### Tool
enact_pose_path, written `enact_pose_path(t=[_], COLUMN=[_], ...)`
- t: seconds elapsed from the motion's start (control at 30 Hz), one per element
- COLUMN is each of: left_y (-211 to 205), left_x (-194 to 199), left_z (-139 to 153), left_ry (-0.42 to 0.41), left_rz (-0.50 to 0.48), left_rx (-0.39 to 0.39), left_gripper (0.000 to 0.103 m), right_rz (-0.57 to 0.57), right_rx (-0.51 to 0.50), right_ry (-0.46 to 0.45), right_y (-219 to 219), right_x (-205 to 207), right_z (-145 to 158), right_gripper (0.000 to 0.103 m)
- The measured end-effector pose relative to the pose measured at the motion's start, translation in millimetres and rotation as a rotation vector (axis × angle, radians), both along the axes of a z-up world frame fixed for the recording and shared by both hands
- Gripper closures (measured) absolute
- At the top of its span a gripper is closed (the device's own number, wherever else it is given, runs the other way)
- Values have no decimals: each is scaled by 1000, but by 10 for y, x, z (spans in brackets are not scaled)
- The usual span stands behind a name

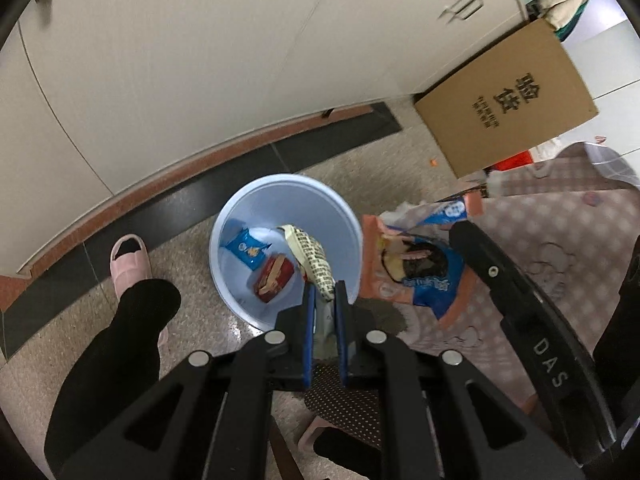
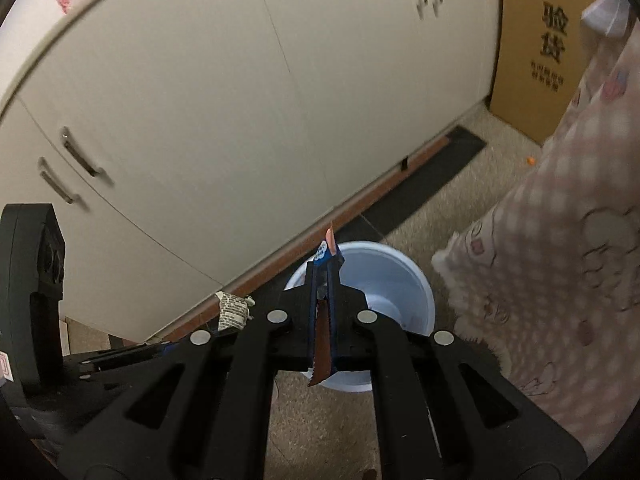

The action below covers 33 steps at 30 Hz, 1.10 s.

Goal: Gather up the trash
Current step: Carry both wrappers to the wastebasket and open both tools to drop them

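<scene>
My floor [image 1: 192, 248], speckled tile, carries the blue bin [image 1: 256, 204] by the cupboards, a cardboard box [image 1: 508, 96] leaning at the wall, and my slipper [image 1: 130, 264] beside the bin.

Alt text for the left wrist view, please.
The left claw, shut on a patterned wrapper, hangs over a blue bin holding two wrappers. Beside it, the right claw holds an orange-and-blue snack bag.
</scene>
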<state>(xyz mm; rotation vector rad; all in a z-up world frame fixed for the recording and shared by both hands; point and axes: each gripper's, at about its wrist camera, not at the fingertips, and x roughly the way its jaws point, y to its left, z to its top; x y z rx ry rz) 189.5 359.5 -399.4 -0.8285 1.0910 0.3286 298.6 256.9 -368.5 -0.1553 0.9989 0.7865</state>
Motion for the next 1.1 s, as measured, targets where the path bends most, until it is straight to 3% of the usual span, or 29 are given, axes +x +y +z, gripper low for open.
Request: enact_pose_path(t=[0.03, 0.1, 0.53, 1.0, 1.07, 1.1], left_y=[5, 19, -72, -151, -161, -170], left_x=[15, 55, 287, 547, 572, 570], left_z=[-48, -159, -426, -243, -169, -147], left_ry=[8, 26, 84, 77, 72, 74], left_rz=[0, -4, -48, -95, -97, -96], left_rx=[-2, -14, -25, 6, 25, 35], left_gripper=[94, 94, 94, 93, 87, 75], right_rz=[-5, -17, -78, -155, -160, -169], right_rx=[-5, -5, -37, 14, 26, 34], right_ry=[7, 14, 33, 46, 48, 48], right_y=[4, -29, -292, -597, -616, -640], right_x=[20, 39, 152, 224, 223, 225], right_z=[-46, -131, -366, -254, -202, -169], right_gripper=[86, 49, 49, 45, 45, 45])
